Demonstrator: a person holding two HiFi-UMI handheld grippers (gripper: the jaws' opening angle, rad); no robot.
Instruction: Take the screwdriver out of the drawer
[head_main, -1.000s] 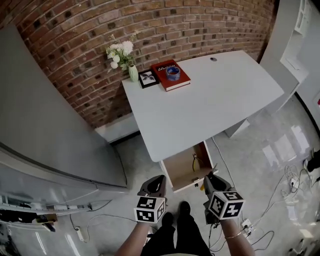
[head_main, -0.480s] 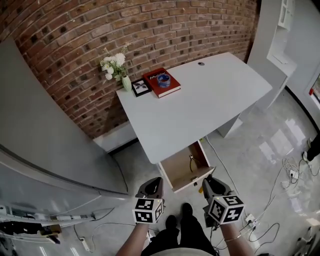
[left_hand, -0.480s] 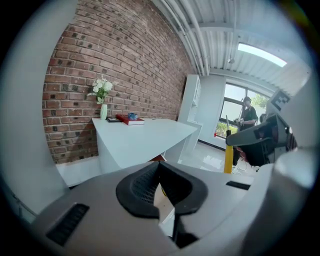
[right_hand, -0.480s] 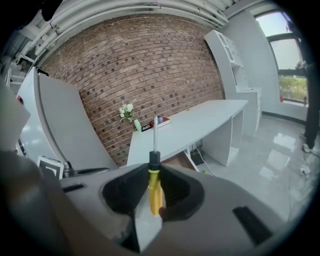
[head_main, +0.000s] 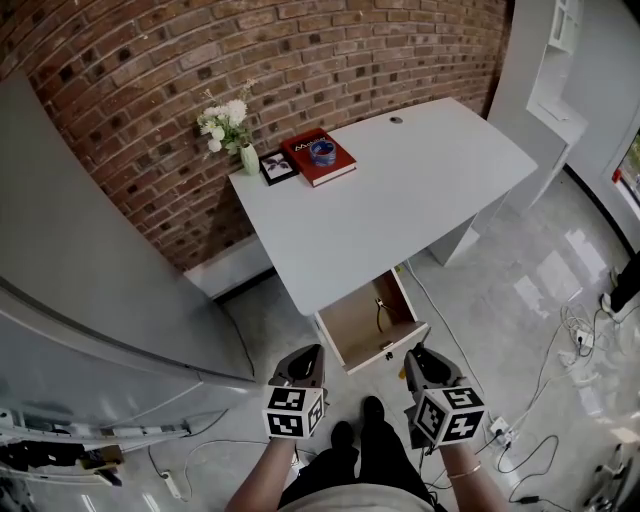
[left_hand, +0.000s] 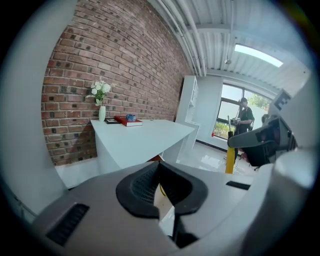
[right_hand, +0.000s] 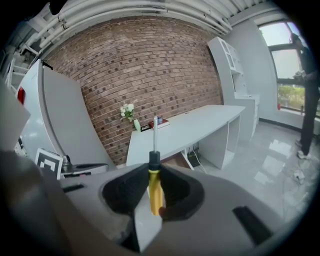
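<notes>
My right gripper (right_hand: 155, 176) is shut on the yellow handle of the screwdriver (right_hand: 155, 192), whose steel shaft sticks up and forward past the jaws. In the head view the right gripper (head_main: 418, 358) hovers just in front of the open wooden drawer (head_main: 385, 350), right of its front corner. The left gripper (head_main: 305, 358) is level with it on the drawer's left, its black pads (left_hand: 142, 187) closed together with nothing between them. A small dark tool (head_main: 380, 312) lies in the drawer.
The white desk (head_main: 400, 200) above the drawer carries a red book (head_main: 318, 158) with a blue tape roll, a picture frame (head_main: 273, 167) and a flower vase (head_main: 228, 125) against the brick wall. A grey cabinet (head_main: 90, 250) stands left. Cables (head_main: 580, 340) trail across the floor at right.
Both grippers have lifted a little and drawn back from the drawer, the right one keeping the screwdriver. The head view has shifted, so the desk sits slightly further left.
</notes>
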